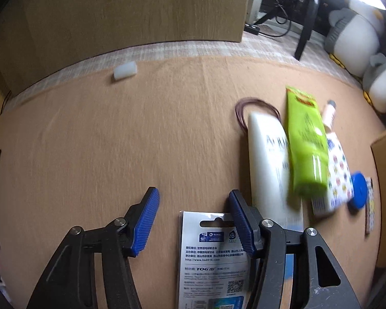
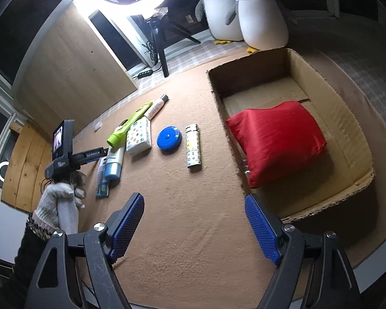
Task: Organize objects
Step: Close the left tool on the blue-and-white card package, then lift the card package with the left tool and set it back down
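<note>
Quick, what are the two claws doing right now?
Left claw: open, over the card package, not gripping it.
Right claw: open, holding nothing.

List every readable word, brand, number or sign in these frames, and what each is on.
"TOTAL", "TOG", "http://www.ks2016.com": grey printed hang card under the left gripper.
"A…": white squeeze tube, rest blurred.
Green tube, patterned lighter, handheld gripper's side label: print unreadable.

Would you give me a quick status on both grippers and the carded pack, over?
Left gripper open, over carded pack, not gripping. Right gripper open, empty. Red pouch in cardboard box. White tube lies beside pack.
</note>
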